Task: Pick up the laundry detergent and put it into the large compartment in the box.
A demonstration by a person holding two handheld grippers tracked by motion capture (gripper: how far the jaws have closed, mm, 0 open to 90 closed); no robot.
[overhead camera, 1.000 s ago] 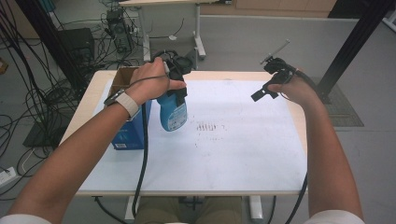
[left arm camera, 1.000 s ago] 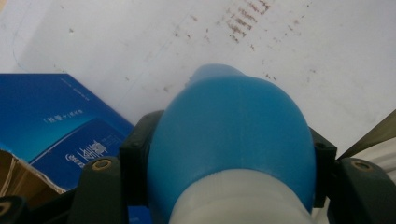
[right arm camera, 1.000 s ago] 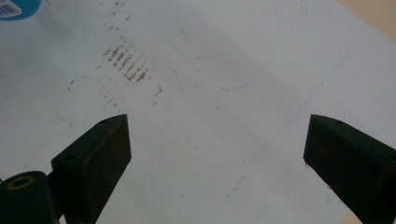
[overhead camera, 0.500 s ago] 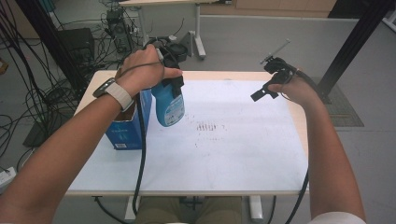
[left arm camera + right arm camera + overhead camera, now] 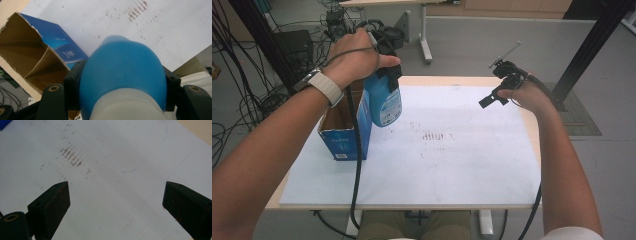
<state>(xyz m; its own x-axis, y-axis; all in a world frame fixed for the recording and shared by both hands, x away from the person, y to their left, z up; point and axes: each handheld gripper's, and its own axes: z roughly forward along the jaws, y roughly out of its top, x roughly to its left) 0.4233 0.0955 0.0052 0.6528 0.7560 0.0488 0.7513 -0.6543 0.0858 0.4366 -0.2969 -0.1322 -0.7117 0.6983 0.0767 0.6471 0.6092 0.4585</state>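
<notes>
A blue plastic bottle (image 5: 385, 102) with a printed label hangs upright in the air, above the white sheet and just right of the open box. My left gripper (image 5: 388, 75) is shut on its upper part, with the hand wrapped over the top. In the left gripper view the bottle's blue shoulder (image 5: 122, 65) bulges between the two black fingers (image 5: 73, 81), which press on its sides. My right gripper (image 5: 492, 84) hovers over the table's far right side, open with nothing between its fingers; in the right gripper view its jaws (image 5: 116, 202) stand wide apart over the bare sheet.
A blue cardboard box (image 5: 344, 145) with an open top and an inner divider (image 5: 45, 58) stands at the table's left edge. A white sheet (image 5: 437, 170) covers the table, with rust-brown marks (image 5: 432, 135) near its middle. Cables and desk legs lie beyond the far edge.
My left hand has lifted the bottle higher and carried it slightly left, closer to the box. The right hand has stayed still.
</notes>
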